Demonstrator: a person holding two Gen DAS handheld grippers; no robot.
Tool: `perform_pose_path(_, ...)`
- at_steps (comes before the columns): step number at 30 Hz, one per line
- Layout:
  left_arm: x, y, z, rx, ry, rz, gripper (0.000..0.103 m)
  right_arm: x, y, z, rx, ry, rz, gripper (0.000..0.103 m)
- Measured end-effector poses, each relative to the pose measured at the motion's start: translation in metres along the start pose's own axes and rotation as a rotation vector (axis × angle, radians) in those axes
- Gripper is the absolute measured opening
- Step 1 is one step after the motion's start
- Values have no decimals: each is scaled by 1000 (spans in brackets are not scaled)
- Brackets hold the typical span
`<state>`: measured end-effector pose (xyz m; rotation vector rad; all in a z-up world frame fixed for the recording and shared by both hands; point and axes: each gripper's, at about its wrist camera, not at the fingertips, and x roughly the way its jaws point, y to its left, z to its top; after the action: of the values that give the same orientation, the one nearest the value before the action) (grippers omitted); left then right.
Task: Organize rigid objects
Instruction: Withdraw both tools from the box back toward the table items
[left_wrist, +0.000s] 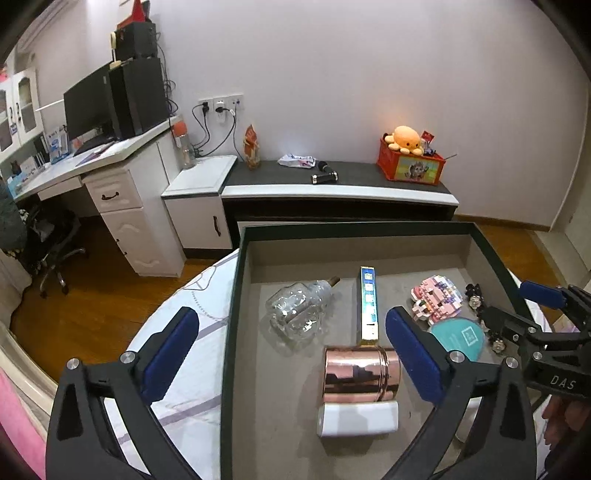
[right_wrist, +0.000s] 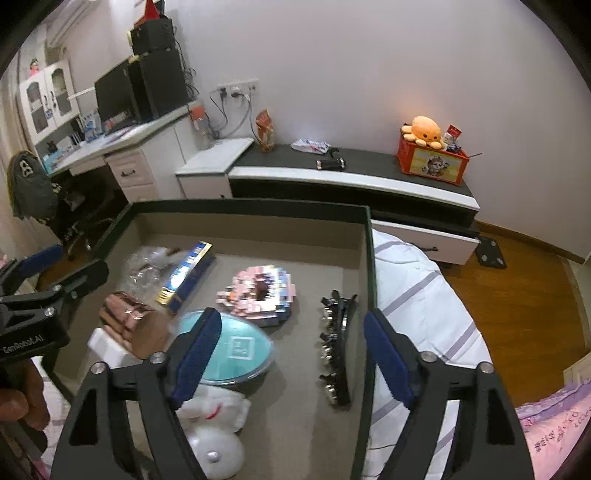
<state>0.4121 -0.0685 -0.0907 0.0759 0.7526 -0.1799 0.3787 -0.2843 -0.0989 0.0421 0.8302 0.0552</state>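
A dark-rimmed tray (left_wrist: 232, 332) with a grey floor lies on a bed. My left gripper (left_wrist: 291, 317) hangs open over its near left part; a rose-gold tin (left_wrist: 360, 374) lies on its side between the fingers, untouched by the far-left pad. A white box (left_wrist: 358, 419) lies just before the tin, a clear glass bottle (left_wrist: 299, 310) and a long blue-gold box (left_wrist: 369, 306) behind it. My right gripper (right_wrist: 291, 317) is open above the tray's (right_wrist: 251, 205) right side, with a black jewelled hair clip (right_wrist: 338, 343) between its fingers and a teal oval case (right_wrist: 236, 350) under its left finger.
A pink block figure (right_wrist: 258, 295) sits mid-tray and a white plush toy (right_wrist: 218, 424) lies at the near edge. Striped bedding (right_wrist: 413, 295) surrounds the tray. Beyond stand a low cabinet (left_wrist: 332, 188) with a red box, a desk and wooden floor.
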Motion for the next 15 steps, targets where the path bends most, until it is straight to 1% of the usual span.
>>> perform_pose_path(3, -16, 3, -4, -4, -19, 0, 103, -8, 3, -2, 10, -3, 17, 90)
perform_pose_path(5, -29, 4, -8, -7, -32, 2, 103, -13, 5, -4, 19, -11, -3, 103)
perform_pose_path(9, -57, 5, -17, -21, -57, 2, 103, -30, 6, -7, 50, -39, 6, 103)
perform_pose_path(15, -106, 9, -34, -50, -103, -3, 103, -71, 16, -16, 48, -103, 24, 103)
